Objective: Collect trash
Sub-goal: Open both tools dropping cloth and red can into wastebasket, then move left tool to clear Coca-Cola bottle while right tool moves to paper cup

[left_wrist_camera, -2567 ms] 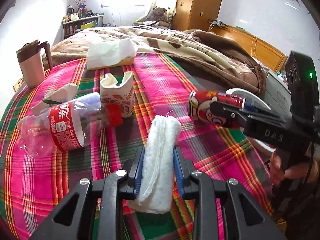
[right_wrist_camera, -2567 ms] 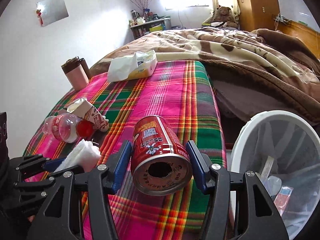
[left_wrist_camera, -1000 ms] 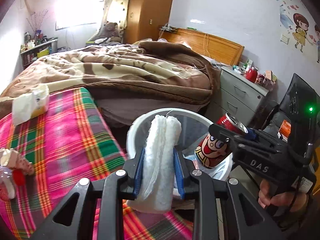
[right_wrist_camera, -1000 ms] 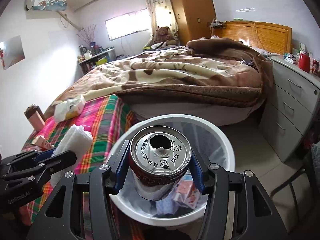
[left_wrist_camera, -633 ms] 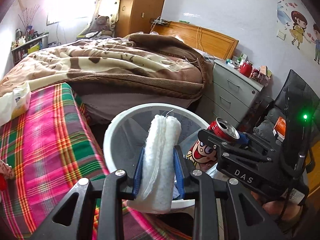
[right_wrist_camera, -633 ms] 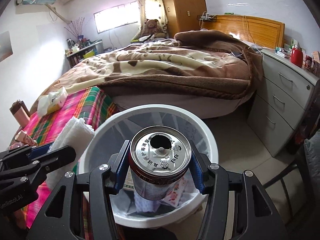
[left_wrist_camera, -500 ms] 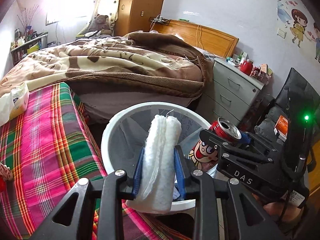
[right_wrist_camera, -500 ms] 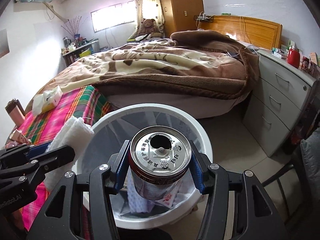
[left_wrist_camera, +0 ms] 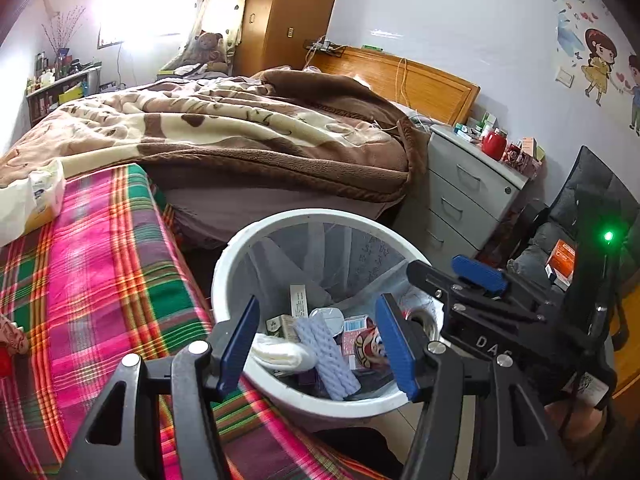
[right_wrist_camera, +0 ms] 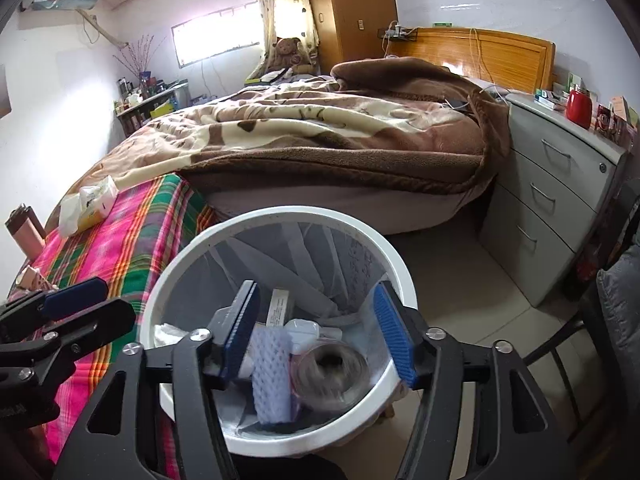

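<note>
Both drops were done: left gripper [left_wrist_camera: 318, 340] and right gripper [right_wrist_camera: 318, 330] had just spread their jaws, nothing between them, above the bin [left_wrist_camera: 228, 256]. The soft white wad [left_wrist_camera: 282, 354] and the shiny red can [right_wrist_camera: 330, 372] lay inside the smooth white round tub. More litter [left_wrist_camera: 12, 340] remained on the plaid cloth [left_wrist_camera: 100, 260].
</note>
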The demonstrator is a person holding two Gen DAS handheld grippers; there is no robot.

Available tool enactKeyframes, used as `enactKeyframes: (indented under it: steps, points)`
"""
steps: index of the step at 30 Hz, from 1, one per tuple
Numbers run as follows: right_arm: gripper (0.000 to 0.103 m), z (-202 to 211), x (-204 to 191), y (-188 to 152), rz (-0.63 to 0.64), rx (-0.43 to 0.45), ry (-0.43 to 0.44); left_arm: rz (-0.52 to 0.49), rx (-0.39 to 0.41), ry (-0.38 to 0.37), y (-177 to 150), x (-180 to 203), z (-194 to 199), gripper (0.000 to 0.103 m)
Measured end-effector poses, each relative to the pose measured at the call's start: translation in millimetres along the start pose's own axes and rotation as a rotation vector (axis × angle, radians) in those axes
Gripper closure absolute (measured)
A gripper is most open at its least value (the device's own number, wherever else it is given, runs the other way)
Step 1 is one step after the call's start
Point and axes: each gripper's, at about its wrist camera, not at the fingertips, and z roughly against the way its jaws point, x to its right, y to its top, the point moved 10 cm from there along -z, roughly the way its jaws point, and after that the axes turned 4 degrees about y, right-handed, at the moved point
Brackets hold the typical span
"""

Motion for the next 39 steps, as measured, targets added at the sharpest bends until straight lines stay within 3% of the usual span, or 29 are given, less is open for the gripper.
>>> enactKeyframes:
  steps: [21, 30, 39]
  points:
    - [0.037, 21.5, -59.2, 3.4, 0.030, 0.066, 0.079, 0.087, 0.096, 0.115, -10.4, -72.9, 61.2, 0.035]
    - [0.032, 28.7, -99.8, 1.1, 0.058, 0.102, 0.169, 0.118, 0.127, 0.195, -21.5, -118.6, 88.9, 0.033]
    - [0.031, 18.1, -152.6, -11.8, 0.116, 0.067, 0.282, 0.198, 0.141, 0.267, -42.3, -183.7, 116.7, 0.030]
